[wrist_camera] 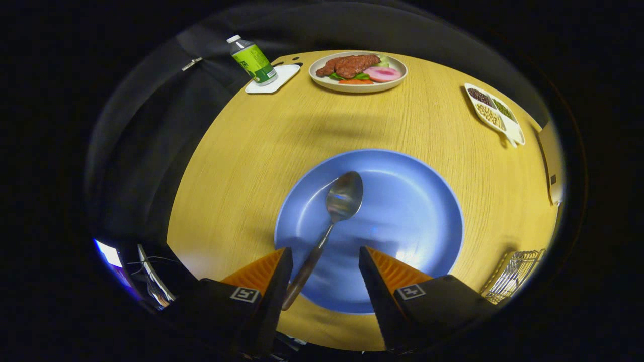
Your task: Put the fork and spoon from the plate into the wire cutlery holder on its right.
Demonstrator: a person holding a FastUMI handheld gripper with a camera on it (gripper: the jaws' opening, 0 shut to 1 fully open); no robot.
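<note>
A blue plate (pixel 402 201) lies on the round wooden table just ahead of my fingers. A metal spoon (pixel 343 197) with a brown handle lies on the plate, bowl pointing away, its handle running back toward my left finger. My gripper (pixel 324 254) hovers over the plate's near rim, open, with the handle lying just inside the left finger (pixel 274 271) and the right finger (pixel 382 271) well apart from it. Part of the wire cutlery holder (pixel 515 274) stands to the right of the plate, near the table's edge.
At the far side of the table (pixel 241 166) stand a plate of food (pixel 358 70), a green-labelled bottle (pixel 253 60) on a white coaster (pixel 274 79), and a white divided dish of beans (pixel 495 113) to the right. Dark cloth walls surround the table.
</note>
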